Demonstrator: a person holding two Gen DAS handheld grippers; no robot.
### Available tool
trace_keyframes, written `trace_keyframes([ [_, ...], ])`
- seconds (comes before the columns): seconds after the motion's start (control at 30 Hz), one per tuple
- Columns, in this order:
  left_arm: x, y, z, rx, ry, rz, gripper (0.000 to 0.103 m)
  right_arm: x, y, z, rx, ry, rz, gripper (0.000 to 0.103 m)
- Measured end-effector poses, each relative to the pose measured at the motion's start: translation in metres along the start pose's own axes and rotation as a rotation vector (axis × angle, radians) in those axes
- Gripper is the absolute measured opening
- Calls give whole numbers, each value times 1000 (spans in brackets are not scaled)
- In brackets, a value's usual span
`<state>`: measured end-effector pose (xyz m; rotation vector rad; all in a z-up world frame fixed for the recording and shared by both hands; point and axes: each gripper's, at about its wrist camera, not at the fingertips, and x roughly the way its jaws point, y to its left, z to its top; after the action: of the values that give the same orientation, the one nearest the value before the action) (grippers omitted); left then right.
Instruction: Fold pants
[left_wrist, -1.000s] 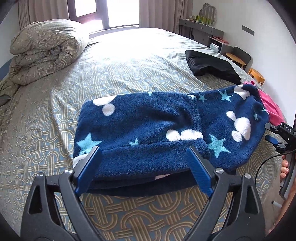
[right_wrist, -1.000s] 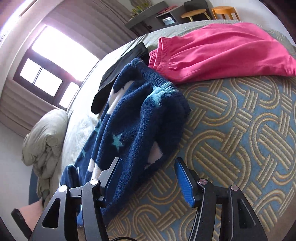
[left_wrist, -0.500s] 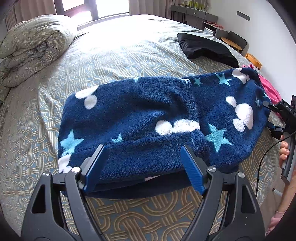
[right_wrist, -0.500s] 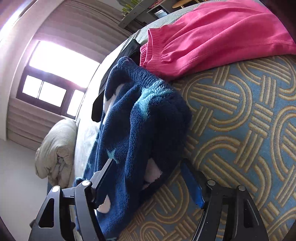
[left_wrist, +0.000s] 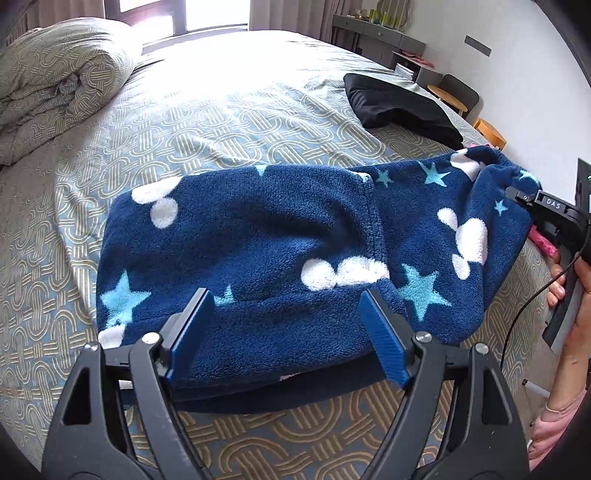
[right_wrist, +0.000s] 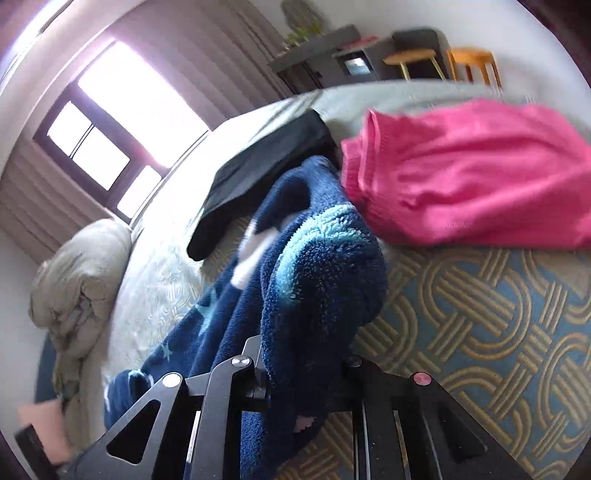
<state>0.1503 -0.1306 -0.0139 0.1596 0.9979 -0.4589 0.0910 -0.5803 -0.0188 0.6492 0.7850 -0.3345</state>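
Observation:
The navy fleece pants (left_wrist: 266, 251) with stars and white clouds lie folded across the patterned bed. My left gripper (left_wrist: 286, 338) is open, its blue pads either side of the pants' near edge. In the right wrist view my right gripper (right_wrist: 303, 373) is shut on the pants (right_wrist: 317, 288) at their right end, and the fleece bunches up between the jaws and hides the pads. The right gripper also shows at the right edge of the left wrist view (left_wrist: 532, 201), at the pants' far right corner.
A pink garment (right_wrist: 472, 177) and a black garment (left_wrist: 399, 107) lie just beyond the pants' right end. A rolled duvet (left_wrist: 55, 81) sits at the far left. The bed edge runs along the right, with chairs and a desk behind it.
My right gripper has moved in onto the right end of the pants and closed on it, lifting that end slightly. My left gripper has edged closer to the near edge and stays open.

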Motion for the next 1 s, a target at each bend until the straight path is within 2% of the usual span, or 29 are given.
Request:
trace_keyframes([
  [0.1,1,15,-3,-38,3,8,81,-20,65,-5,-251,-78,-41,16],
  [0.2,0,34,-6,-101,-1,-6,81,-33,135,-31,-508,-131,-16,16],
  [0.27,-4,50,-8,-143,-12,-10,81,-34,180,-62,-693,-140,21,16],
  [0.33,-7,67,-10,-188,-21,-13,81,-28,221,-107,-897,-131,51,16],
  [0.4,-12,83,-13,-243,-30,-26,81,-14,247,-154,-1085,-92,62,16],
  [0.47,-16,95,-18,-279,-38,-41,82,4,257,-193,-1187,-21,60,16],
  [0.53,-20,99,-21,-276,-41,-54,83,19,259,-219,-1248,33,37,22],
  [0.6,-19,96,-21,-262,-36,-75,85,20,256,-234,-1303,-12,-8,32],
  [0.67,-16,91,-20,-260,-22,-117,86,15,253,-238,-1320,-11,8,48],
  [0.73,-11,85,-16,-261,-4,-174,86,9,251,-237,-1304,18,57,58],
  [0.83,-2,67,-10,-245,38,-255,87,-1,242,-234,-1256,60,127,61],
  [1.0,10,41,2,-221,80,-307,92,-22,218,-212,-1139,106,218,62],
])
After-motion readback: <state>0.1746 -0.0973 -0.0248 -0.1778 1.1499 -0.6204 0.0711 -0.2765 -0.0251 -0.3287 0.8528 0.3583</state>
